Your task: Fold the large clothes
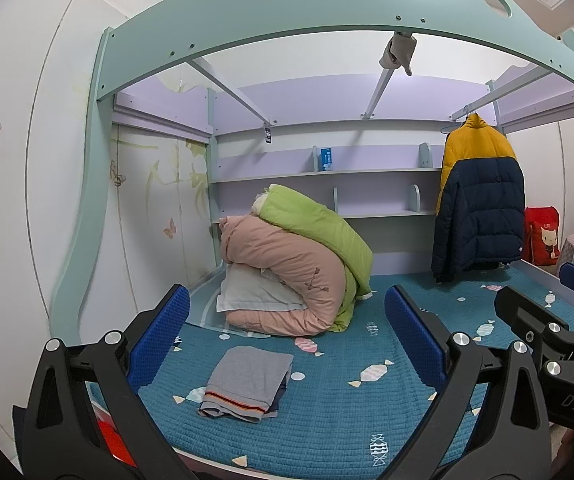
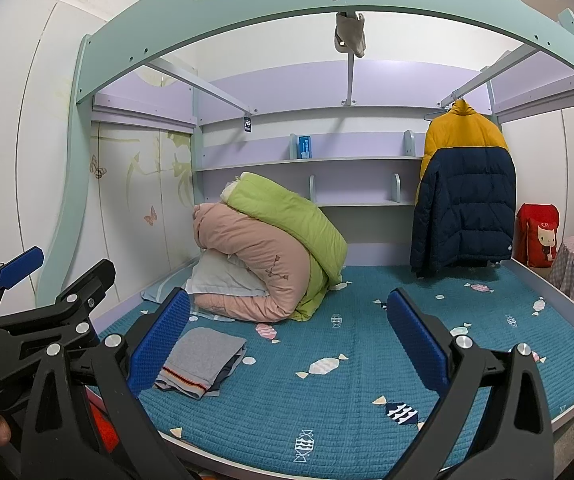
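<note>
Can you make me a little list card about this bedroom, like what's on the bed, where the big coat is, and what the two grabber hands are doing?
Bed cover: teal quilted mat with candy pattern
Folded clothes: grey folded garment stack with striped hem, near the mat's front edge
Bedding: pink and green quilts rolled over a pale pillow, at the back left
Coat: yellow and navy puffer jacket, hanging from a rail on the right
Bag: red cat-print bag, beside the bed
Left gripper: open, holding nothing
Right gripper: open, holding nothing

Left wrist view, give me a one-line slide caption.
Open left gripper above a folded grey garment on the teal bed quilt, puffer jacket hanging behind.
</note>
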{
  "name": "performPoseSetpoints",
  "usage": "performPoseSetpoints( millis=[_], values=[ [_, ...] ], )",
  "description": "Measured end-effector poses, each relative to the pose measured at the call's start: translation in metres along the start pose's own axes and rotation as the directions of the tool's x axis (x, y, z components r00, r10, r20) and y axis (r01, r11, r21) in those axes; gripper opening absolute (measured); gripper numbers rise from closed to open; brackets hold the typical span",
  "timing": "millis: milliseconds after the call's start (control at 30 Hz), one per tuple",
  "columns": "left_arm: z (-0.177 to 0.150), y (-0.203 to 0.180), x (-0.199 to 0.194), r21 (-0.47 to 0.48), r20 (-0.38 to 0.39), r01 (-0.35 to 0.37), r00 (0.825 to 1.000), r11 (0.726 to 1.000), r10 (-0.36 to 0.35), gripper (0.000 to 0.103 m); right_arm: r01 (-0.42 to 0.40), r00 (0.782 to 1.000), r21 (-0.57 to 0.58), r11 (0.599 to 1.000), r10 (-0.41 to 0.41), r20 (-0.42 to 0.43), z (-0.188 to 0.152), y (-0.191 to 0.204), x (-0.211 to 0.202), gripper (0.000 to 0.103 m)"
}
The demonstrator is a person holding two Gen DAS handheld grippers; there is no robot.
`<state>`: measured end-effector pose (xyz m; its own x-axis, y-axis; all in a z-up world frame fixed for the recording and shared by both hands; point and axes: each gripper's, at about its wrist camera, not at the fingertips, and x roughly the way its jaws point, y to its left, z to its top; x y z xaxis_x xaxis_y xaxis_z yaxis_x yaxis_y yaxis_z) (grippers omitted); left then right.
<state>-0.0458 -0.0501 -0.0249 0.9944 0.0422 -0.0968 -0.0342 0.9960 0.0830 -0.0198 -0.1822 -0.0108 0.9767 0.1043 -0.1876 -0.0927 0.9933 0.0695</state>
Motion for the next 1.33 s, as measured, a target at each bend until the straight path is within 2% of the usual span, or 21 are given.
performPoseSetpoints(
  millis=[867,1100,1333],
  values=[
    [-0.003,0.005,0.001,0.004,-0.01,-0.008,1.0,1.0,0.008,0.098,-0.001,1.0,0.01,1.0,0.001,-0.011,-0.006,0.003,0.008,0.095],
    [-0.005,0.009,0.023,0.012,-0.028,-0.003,1.0,1.0,0.004,0.098,0.001,1.0,0.025,1.0,0.0,-0.019,-0.009,0.001,0.024,0.095],
    [-0.012,-0.009,0.061,0.058,-0.076,0.004,0.997,0.998,0.001,0.098,0.022,0.998,0.064,0.998,-0.018,-0.057,-0.021,-0.015,0.051,0.095]
  ],
)
